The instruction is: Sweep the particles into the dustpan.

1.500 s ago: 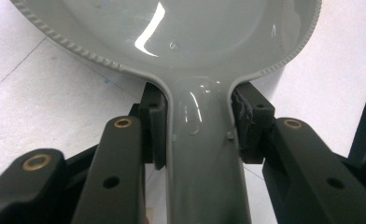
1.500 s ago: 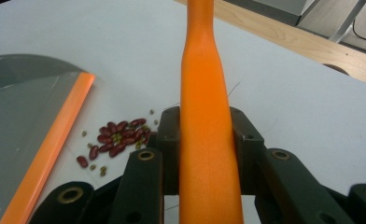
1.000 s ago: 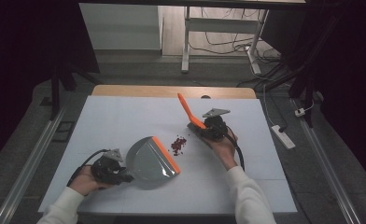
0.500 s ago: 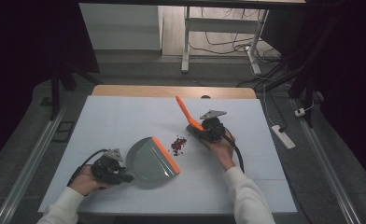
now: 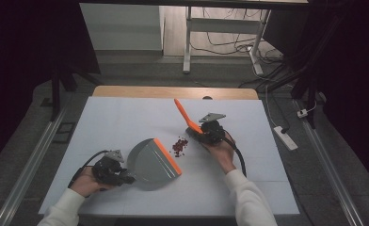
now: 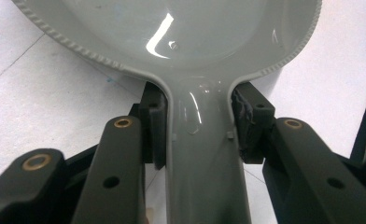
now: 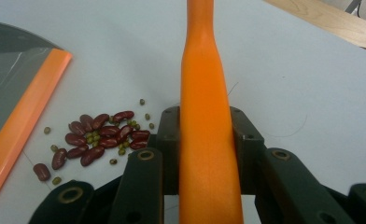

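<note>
Left gripper, jaws pinching the grey dustpan handle, and right gripper, jaws clamping the orange brush, flank mid-surface beans; a hasty sweep could scatter beans past the pan's lip.

Left gripper low near table's front-left, jaws clamped on grey handle. Right gripper mid-table, jaws clamped on orange handle.

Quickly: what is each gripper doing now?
Left gripper: shut on the grey dustpan handle.
Right gripper: shut on the orange brush handle.
</note>
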Demonstrator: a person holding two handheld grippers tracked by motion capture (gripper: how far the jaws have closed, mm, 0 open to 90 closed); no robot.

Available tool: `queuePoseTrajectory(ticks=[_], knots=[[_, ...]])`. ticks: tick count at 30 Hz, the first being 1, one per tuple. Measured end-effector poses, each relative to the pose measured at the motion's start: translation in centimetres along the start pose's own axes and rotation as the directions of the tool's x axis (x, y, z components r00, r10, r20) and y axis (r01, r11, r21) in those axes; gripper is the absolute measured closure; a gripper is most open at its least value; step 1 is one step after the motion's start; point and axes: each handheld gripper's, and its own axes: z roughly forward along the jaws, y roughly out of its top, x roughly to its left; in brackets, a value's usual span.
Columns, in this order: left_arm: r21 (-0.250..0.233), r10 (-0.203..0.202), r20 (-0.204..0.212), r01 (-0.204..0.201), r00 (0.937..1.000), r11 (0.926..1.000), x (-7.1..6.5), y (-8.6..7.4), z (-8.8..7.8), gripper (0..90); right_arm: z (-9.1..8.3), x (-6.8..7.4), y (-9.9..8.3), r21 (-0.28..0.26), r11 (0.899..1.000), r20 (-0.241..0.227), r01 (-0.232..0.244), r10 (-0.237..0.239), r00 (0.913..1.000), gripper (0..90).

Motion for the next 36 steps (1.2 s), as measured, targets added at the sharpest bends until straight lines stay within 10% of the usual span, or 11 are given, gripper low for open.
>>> queuePoseTrajectory(ticks=[36], knots=[[0.006, -0.017, 0.019, 0.017, 0.9997, 0.9998, 0.2, 0.0, 0.2, 61.2, 0.7, 3.8, 0.8, -0.007, 0.996, -0.068, 0.087, -0.087, 0.9939, 70.2]])
